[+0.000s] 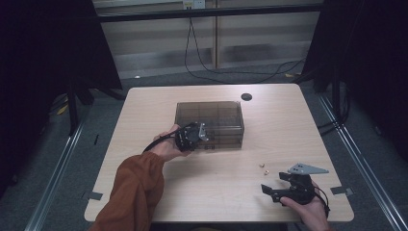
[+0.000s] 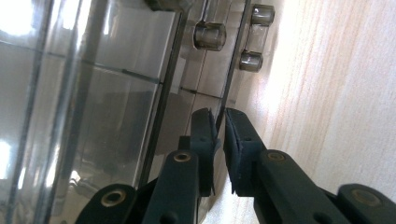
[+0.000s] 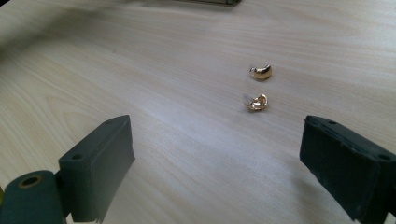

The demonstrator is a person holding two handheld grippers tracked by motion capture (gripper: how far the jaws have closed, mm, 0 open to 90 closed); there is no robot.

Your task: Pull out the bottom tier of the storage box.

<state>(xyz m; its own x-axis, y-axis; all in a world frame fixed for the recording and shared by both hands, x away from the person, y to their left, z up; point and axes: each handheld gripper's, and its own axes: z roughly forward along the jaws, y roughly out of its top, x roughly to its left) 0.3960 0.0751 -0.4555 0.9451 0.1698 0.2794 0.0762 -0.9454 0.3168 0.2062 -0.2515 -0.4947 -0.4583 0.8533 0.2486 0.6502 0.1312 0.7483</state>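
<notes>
Smoked clear plastic forms the box point(image 1: 210, 119) at the centre of the high view. The left claw point(image 2: 219, 135) stands against its near wall, nearly closed, pinching a thin panel edge point(image 2: 223, 112) between its pads. The edge runs straight up the left gripper view toward three knobs point(image 2: 209, 35). The right claw point(image 3: 215, 163) rests wide open and empty at lower right on the surface point(image 1: 159, 101), two gold earrings point(image 3: 258, 101) just ahead of it. No legible writing.
</notes>
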